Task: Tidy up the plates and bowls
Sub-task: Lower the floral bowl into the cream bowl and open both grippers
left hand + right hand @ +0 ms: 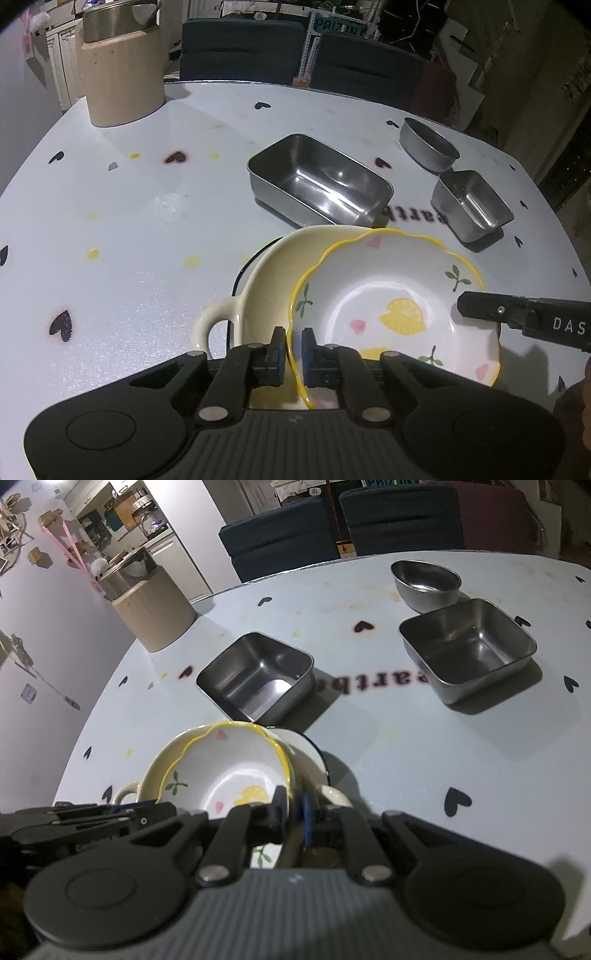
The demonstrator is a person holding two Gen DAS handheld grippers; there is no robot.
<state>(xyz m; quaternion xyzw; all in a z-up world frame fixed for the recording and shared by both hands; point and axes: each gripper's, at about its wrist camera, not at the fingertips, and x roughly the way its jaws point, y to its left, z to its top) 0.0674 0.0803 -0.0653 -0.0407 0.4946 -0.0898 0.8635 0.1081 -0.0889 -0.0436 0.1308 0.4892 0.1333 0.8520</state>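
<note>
Both my grippers clench the yellow-rimmed plate (391,299): left gripper (294,338) low centre, right gripper (293,803) likewise, plate resting in the cream handled dish (266,280).

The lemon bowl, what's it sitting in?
The lemon bowl sits tilted inside a cream handled dish. Beneath that, a dark-rimmed white plate peeks out. The dish's bottom is covered.

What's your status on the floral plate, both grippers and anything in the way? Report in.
Left gripper shut on floral plate rim. Right gripper shut on its opposite rim. Plate sits in cream handled dish. Steel tray behind, clear.
</note>
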